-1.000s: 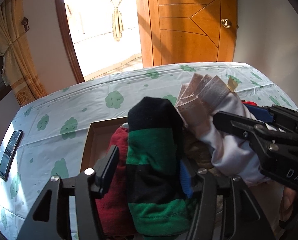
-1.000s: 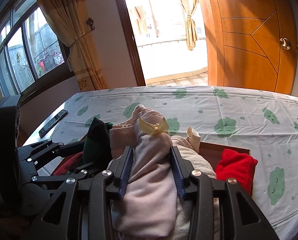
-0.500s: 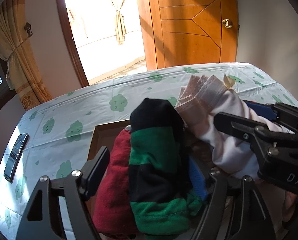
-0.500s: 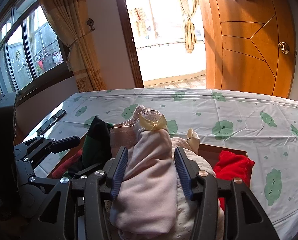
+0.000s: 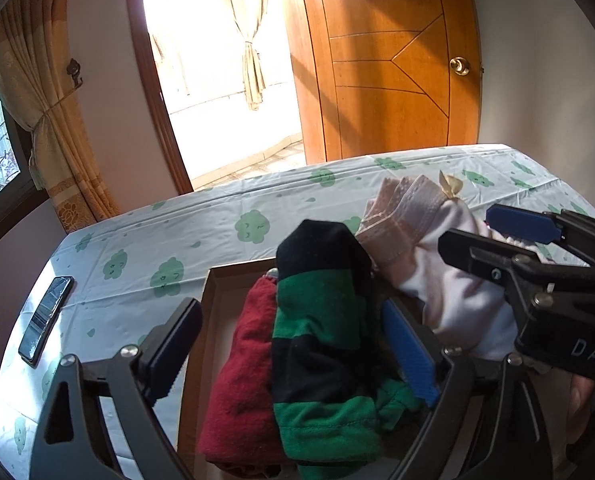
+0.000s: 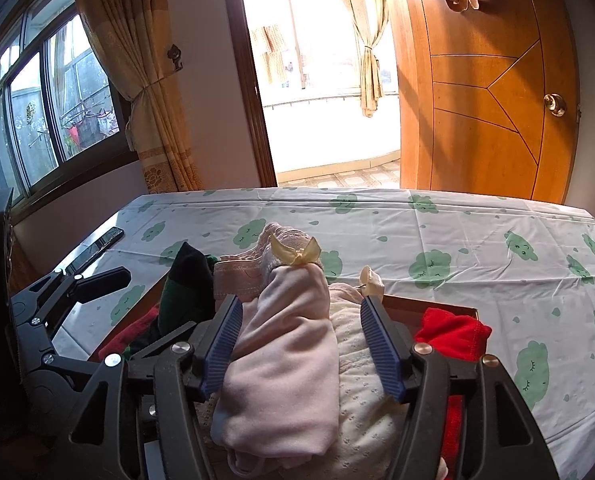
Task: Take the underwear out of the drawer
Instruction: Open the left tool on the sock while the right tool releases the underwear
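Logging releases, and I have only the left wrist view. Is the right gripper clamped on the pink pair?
Observer: No. The right gripper has just been opening. The pink pair lies between its jaws, and one pad is clear of it.
Operator: What is under the pink pair?
Observer: A cream dotted garment, in the box.
Operator: Anything to the right of that?
Observer: A bright red cloth, at the box's right end.
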